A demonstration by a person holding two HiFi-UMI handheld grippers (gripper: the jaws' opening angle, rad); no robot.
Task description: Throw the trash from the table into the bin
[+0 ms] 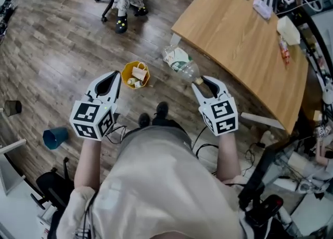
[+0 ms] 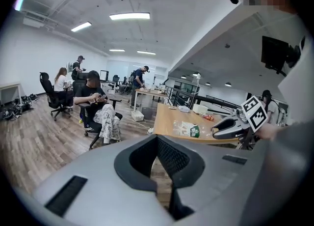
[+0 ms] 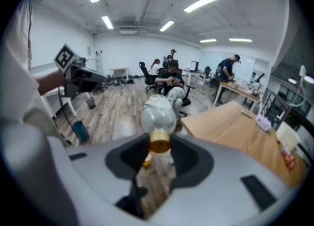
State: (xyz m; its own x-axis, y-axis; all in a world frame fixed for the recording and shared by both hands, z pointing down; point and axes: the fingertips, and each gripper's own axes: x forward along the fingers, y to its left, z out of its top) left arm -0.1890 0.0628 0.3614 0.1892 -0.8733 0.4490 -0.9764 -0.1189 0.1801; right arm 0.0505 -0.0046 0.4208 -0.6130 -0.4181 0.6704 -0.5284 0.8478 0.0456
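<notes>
Pinching the bottle (image 1: 179, 62) by its neck, right tongs (image 1: 200, 83) hold it off the table's (image 1: 239, 40) corner near the bin (image 1: 126, 69) for dropping; left tongs (image 1: 115, 75) pressed together, empty.

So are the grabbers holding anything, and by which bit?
The right gripper holds a clear plastic bottle by its capped neck. The left gripper is shut and empty.

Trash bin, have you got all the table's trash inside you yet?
Not yet. The yellow bin already holds a few scraps. The right gripper is shut on a plastic bottle by its cap, and the bottle is not in the bin. The left gripper is shut and empty. The table still bears a red packet and a white wad, so more trips seem likely.
</notes>
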